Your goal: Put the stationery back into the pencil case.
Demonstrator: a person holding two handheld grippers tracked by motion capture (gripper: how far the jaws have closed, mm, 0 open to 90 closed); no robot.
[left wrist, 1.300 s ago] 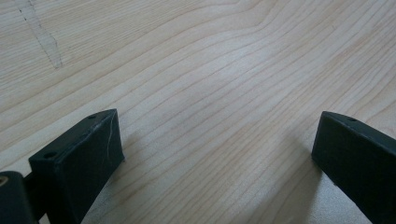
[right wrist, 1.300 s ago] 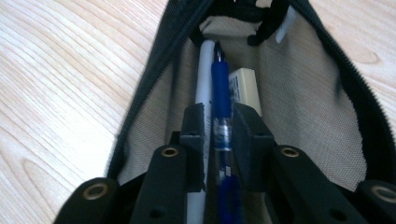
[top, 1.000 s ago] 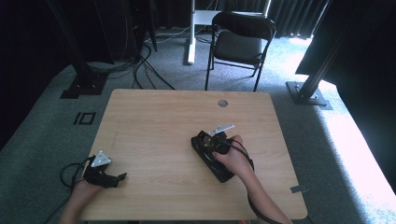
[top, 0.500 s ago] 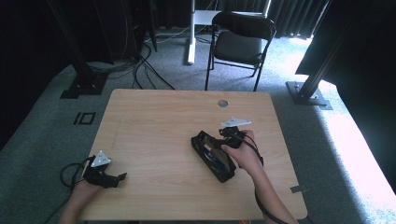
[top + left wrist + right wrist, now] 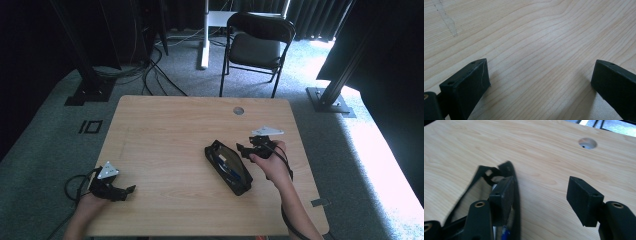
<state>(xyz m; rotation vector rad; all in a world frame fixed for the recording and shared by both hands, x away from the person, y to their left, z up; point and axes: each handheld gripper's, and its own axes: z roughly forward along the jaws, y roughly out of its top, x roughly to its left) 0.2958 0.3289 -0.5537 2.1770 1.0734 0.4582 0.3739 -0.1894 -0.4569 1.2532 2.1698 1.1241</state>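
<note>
We held the right tongs (image 5: 244, 149) just beside the case (image 5: 229, 167), at its far right end, on the right half of the surface (image 5: 165, 130). Their jaws had just been opening and stood released; in the right gripper view nothing lay between them but bare wood, with the left jaw hanging over the case's rim (image 5: 515, 195) and the right jaw out over the surface (image 5: 544, 152). Whether that left jaw touched the rim we could not tell.

The case, black and long, lay open on the surface, slanting from upper left to lower right in the high view, with blue things (image 5: 231, 169) inside that were too small for us to name. A round hole (image 5: 238, 110) sat in the surface near its far edge, well apart from the case.

We kept the left tongs (image 5: 126, 191) at the near left corner of the surface, well apart from the case. They too were released: the left gripper view showed both jaws spread wide and low over plain wood (image 5: 536, 50), holding nothing.

A folding chair (image 5: 257, 45) stood on the floor beyond the surface.
</note>
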